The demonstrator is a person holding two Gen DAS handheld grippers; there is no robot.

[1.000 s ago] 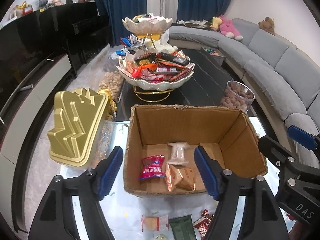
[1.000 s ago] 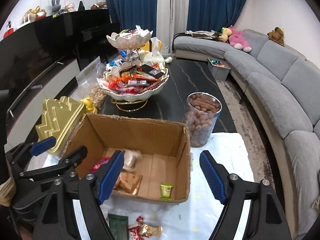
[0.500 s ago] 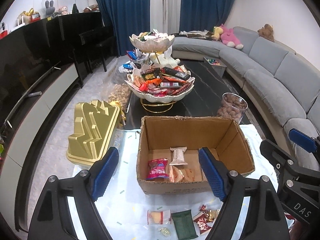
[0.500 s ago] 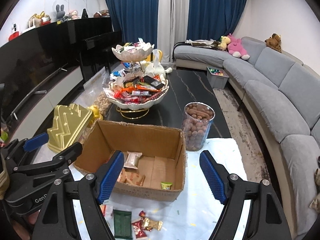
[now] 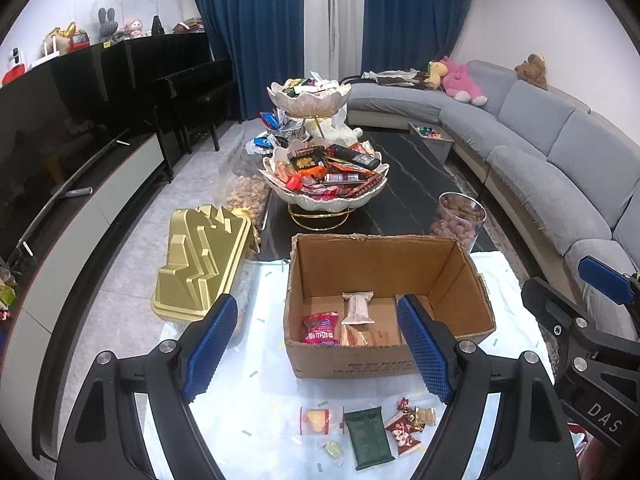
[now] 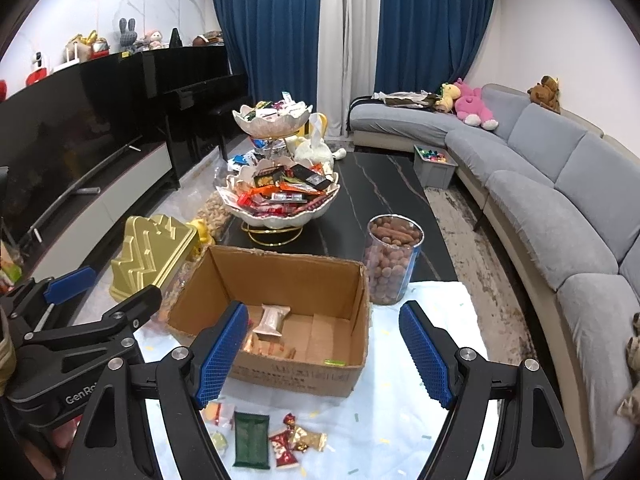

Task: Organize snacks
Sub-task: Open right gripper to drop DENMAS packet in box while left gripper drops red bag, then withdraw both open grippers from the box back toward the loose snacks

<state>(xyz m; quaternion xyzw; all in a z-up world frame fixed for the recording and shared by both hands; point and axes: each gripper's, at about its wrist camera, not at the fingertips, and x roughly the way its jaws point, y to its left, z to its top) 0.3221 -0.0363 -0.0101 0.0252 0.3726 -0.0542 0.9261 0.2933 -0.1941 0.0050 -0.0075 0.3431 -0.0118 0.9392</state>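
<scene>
An open cardboard box (image 5: 440, 264) (image 6: 280, 276) stands on the white cloth and holds several wrapped snacks, among them a red packet (image 5: 320, 328) and a pale bar (image 5: 358, 307) (image 6: 272, 318). In front of the box lie loose snacks: a dark green packet (image 5: 368, 436) (image 6: 251, 440), a clear packet with a yellow biscuit (image 5: 320, 420), red and gold candies (image 5: 408, 426) (image 6: 292, 440). My left gripper (image 5: 316, 350) hangs open above the near side of the box, nothing between its blue pads. My right gripper (image 6: 324, 354) is open too, empty, over the box's front edge.
A gold ridged container (image 5: 200, 264) sits left of the box. Behind it stand a two-tier snack bowl stand (image 5: 324, 196) and a clear jar of brown nuts (image 6: 392, 264) on the black table. A grey sofa (image 6: 560, 200) curves along the right.
Both grippers have pulled back and risen from the box, so the loose snacks on the cloth come into view. The left jaws stand slightly wider than before.
</scene>
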